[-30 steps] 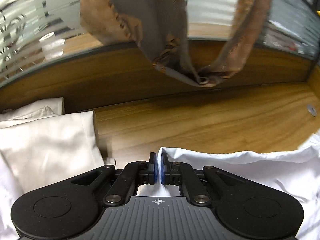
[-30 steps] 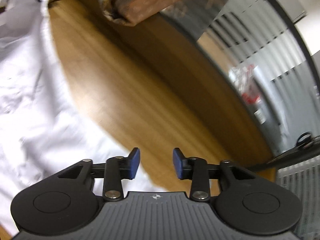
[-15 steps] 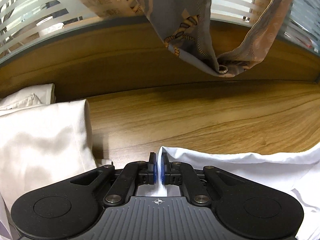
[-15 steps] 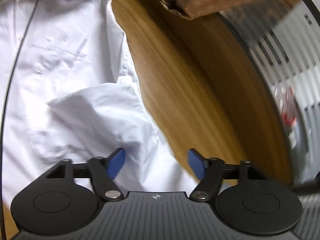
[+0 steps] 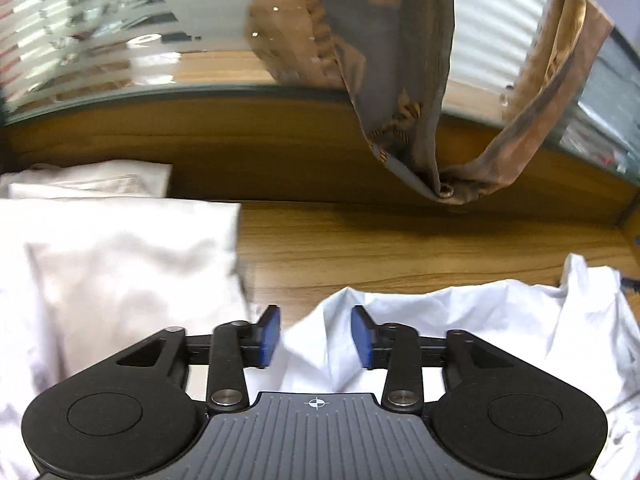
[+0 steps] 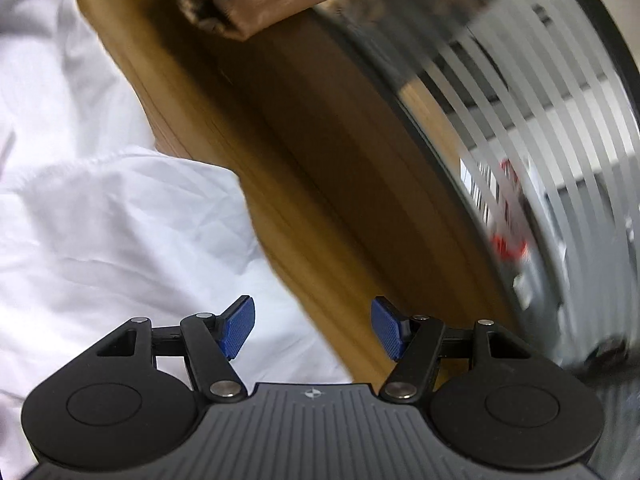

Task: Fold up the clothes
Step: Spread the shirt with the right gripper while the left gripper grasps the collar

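Observation:
A white shirt (image 5: 460, 328) lies crumpled on the wooden table (image 5: 400, 248) in the left wrist view. My left gripper (image 5: 316, 336) hovers over its near edge, jaws opening; a fold of the cloth rises between the blue pads (image 5: 269, 334) but they do not press on it. In the right wrist view the same white shirt (image 6: 100, 220) fills the left half. My right gripper (image 6: 312, 328) stands open above the shirt's edge where it meets the table (image 6: 320, 208), nothing between its fingers.
A cream folded garment (image 5: 112, 264) lies at the left, with another white folded piece (image 5: 92, 178) behind it. A brown patterned cloth (image 5: 400, 80) hangs over the table's raised back edge, seen also as brown cloth (image 6: 256, 4). Striped frosted glass (image 6: 540, 140) runs behind the table.
My left gripper has let go of the white shirt's edge and its jaws have parted. My right gripper has opened wider and swung from bare table to over the shirt.

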`<act>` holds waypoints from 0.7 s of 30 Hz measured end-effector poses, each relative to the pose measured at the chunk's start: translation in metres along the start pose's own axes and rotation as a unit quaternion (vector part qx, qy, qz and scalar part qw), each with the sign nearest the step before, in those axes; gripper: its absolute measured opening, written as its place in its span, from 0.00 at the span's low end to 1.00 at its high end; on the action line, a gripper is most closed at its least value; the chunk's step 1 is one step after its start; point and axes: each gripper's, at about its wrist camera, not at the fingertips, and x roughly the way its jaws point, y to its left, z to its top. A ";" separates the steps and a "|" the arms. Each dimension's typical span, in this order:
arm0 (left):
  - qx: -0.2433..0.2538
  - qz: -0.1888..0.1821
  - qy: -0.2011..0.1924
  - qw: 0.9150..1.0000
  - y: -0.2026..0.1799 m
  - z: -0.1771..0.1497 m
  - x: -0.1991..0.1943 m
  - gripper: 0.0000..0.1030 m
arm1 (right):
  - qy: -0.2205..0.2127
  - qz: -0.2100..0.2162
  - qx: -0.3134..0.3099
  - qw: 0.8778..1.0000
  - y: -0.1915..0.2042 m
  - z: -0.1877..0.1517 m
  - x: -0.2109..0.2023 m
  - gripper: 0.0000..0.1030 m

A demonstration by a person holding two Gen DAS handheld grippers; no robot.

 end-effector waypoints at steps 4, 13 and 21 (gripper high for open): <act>-0.011 0.018 0.017 1.000 0.010 -0.012 -0.023 0.48 | 0.017 0.043 0.072 0.996 -0.004 -0.020 -0.026 0.70; -0.053 0.037 0.057 0.996 0.035 -0.073 -0.052 0.61 | 0.045 0.129 0.215 0.967 0.030 -0.072 -0.065 0.70; -0.104 0.060 0.106 0.987 0.030 -0.126 -0.051 0.63 | 0.085 0.085 0.309 0.943 0.038 -0.144 -0.082 0.75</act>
